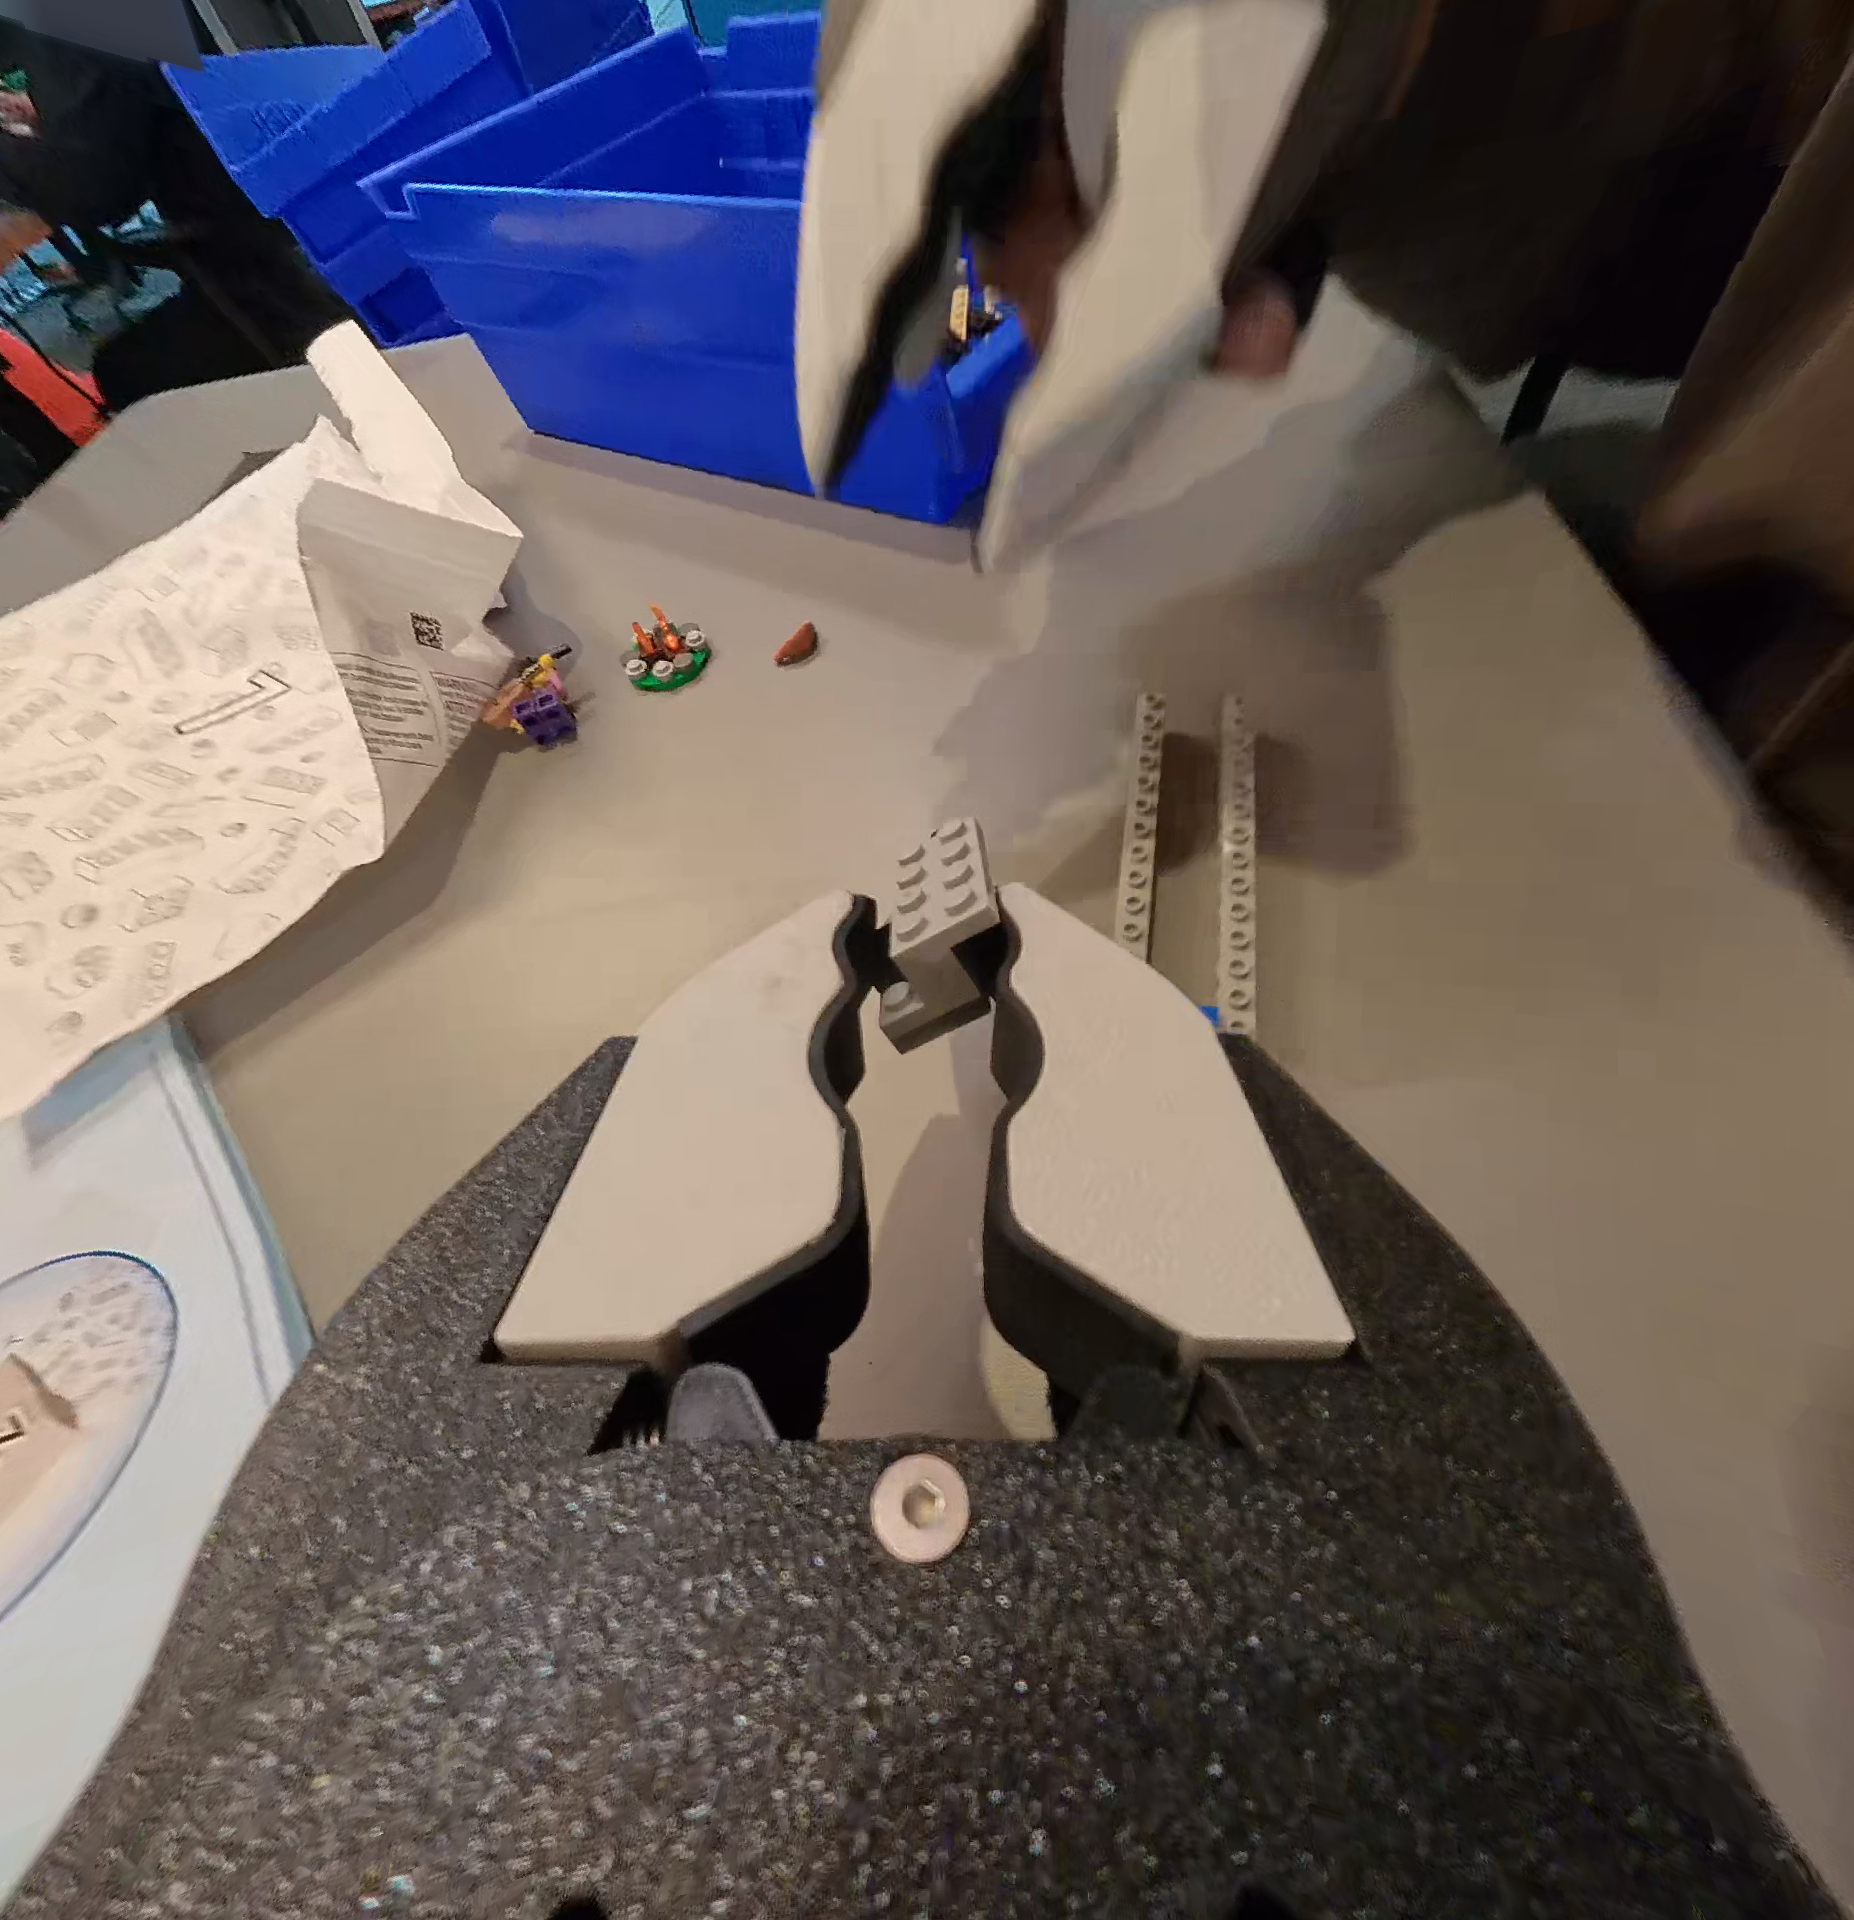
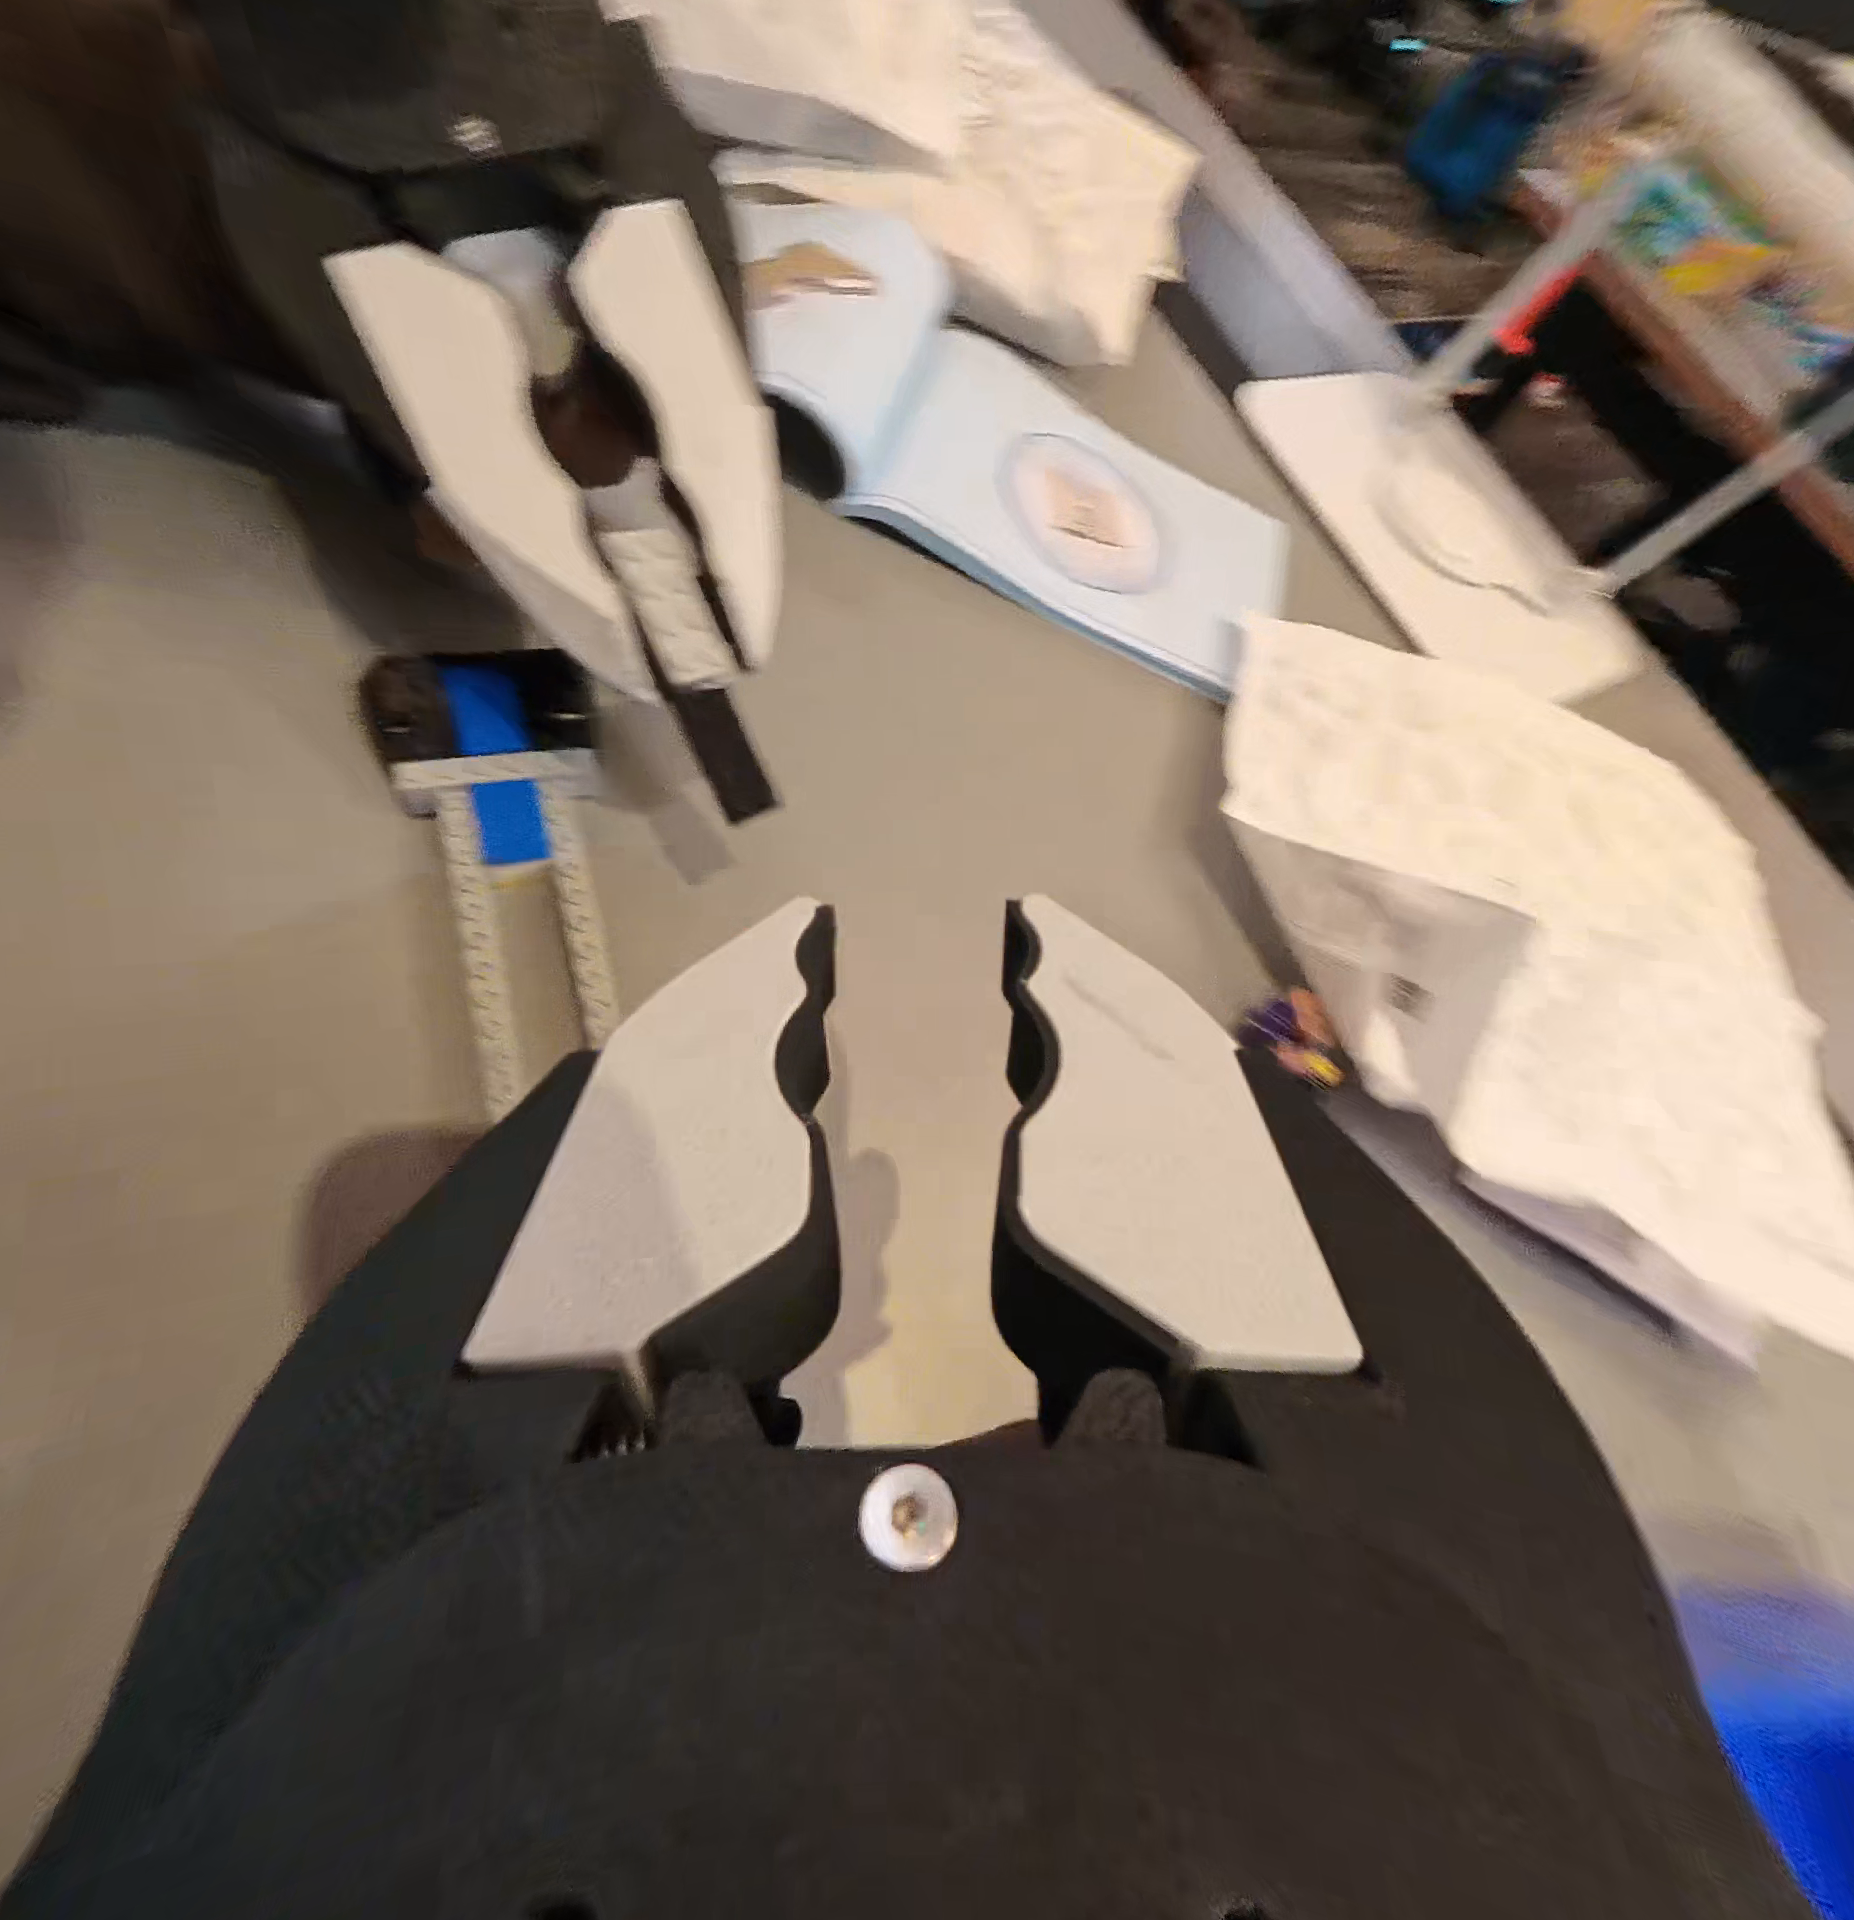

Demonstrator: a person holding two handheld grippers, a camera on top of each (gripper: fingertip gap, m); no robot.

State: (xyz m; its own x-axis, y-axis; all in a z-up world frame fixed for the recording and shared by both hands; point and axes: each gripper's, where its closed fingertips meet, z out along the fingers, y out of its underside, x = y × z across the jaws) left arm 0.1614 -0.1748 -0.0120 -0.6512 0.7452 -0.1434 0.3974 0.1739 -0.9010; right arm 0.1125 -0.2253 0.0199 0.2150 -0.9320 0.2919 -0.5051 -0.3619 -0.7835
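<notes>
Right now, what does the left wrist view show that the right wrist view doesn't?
Only the left wrist view shows the blue bins, the small green campfire model and a brown piece. Only the right wrist view shows the open booklet and the right gripper's bare, parted jaws. Both show the left gripper clamping a grey brick assembly, the grey beams and printed paper.

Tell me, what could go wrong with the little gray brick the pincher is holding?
1. The left gripper pinches the gray brick piece only at its very fingertips, and the piece sits tilted, so it might slip out or twist.
2. The right gripper is open and empty, and looks blurred close above the table; it might bump the two long gray beams or the campfire model.
</notes>
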